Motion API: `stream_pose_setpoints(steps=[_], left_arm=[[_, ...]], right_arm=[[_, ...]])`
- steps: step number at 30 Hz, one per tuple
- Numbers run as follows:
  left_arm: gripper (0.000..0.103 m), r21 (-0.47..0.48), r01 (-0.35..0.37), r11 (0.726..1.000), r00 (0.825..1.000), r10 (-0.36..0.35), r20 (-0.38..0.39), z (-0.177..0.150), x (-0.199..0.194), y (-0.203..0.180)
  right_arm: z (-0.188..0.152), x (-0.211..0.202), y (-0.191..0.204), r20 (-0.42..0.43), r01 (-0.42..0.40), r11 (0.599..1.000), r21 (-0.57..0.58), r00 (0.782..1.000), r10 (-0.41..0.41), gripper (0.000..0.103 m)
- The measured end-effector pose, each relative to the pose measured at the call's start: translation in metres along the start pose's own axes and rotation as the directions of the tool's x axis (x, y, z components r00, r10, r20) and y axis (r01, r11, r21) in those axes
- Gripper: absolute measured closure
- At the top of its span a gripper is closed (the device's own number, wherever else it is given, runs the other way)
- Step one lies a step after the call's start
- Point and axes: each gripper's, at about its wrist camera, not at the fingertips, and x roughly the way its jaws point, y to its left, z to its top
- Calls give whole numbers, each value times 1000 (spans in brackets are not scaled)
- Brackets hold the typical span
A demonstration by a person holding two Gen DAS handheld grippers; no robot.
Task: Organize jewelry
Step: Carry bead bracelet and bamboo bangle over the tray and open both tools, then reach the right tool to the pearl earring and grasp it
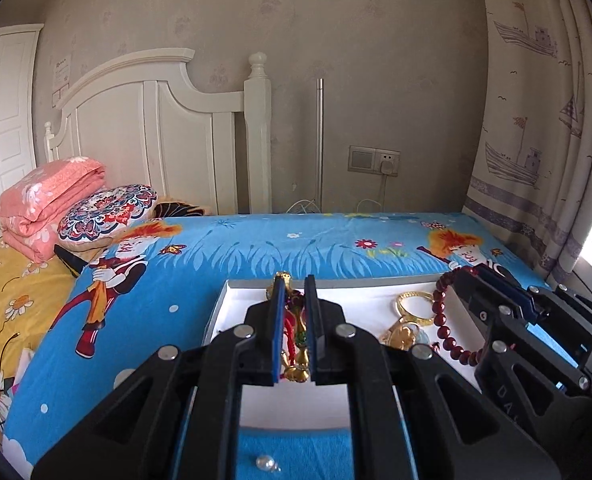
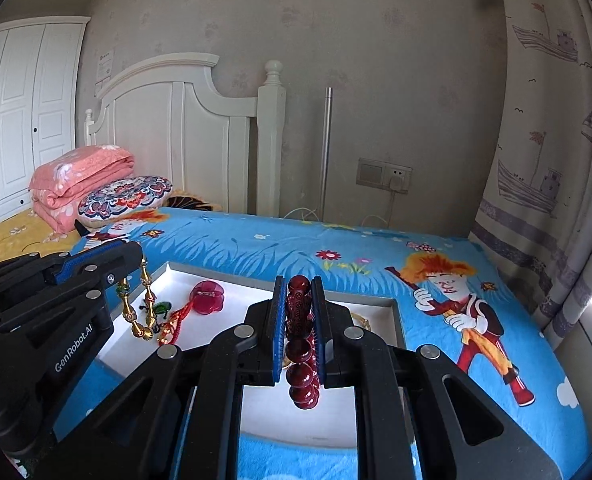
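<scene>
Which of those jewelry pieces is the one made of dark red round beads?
The dark red bead bracelet, clamped in the right gripper. The piece in the left gripper is a gold bead string, and a gold bangle lies in the white tray.

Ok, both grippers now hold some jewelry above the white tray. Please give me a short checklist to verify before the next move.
1. Left gripper shut on the gold bead strand: ok.
2. Right gripper shut on the dark red bead bracelet: ok.
3. Both pieces hang over the white tray: ok.
4. Gold strand free of the red tassel charm lying in the tray: cannot tell.
5. All loose jewelry is in the tray: not ok, a small clear bead lies on the blue blanket.
</scene>
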Motion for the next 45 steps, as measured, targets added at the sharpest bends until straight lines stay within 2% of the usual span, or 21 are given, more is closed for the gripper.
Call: stream_pose_setpoints(steps=[8,18,19,21,22,23,24,25,31,35,39,42,45], left_arm=[[94,4,-63,998,993,63,-98,1,59,1],[93,26,-85,996,987,88,-134,-5,77,3],[93,24,-85,996,986,87,-145,-5,80,3],[92,10,-93,996,984,94,-152,-4,82,6],[89,7,-104,995,983,104,-150,-3,82,8],[73,4,-106,994,983,106,-151,-3,82,9],[51,3,-103,995,984,103,-146,-2,81,11],[45,5,-113,994,985,113,-130,-2,78,12],[39,9,-135,991,985,135,-112,-3,71,14],[23,17,-147,989,984,148,-96,-4,63,14],[11,15,-160,987,983,161,-87,-10,50,19],[10,30,-168,985,981,170,-98,-17,42,23],[7,20,-169,985,982,170,-76,-28,25,29]], right_arm=[[-3,48,-7,-100,36,999,14,994,-35,90],[-7,69,-10,-163,49,999,1,985,-48,90],[-7,72,-10,-175,46,999,5,984,-44,89],[-5,76,-11,-197,50,999,13,979,-47,78],[-4,75,-13,-197,49,999,22,979,-44,61],[-3,73,-14,-190,47,998,31,981,-40,53],[-2,70,-16,-179,48,998,36,983,-41,51],[-1,68,-17,-173,51,998,32,984,-44,51],[5,57,-16,-153,52,998,16,987,-49,51],[3,48,-17,-151,54,998,15,987,-51,50],[-6,38,-22,-157,56,998,33,986,-50,42],[-16,29,-24,-171,48,998,40,984,-40,42],[-28,14,-22,-161,39,998,42,987,-32,41]])
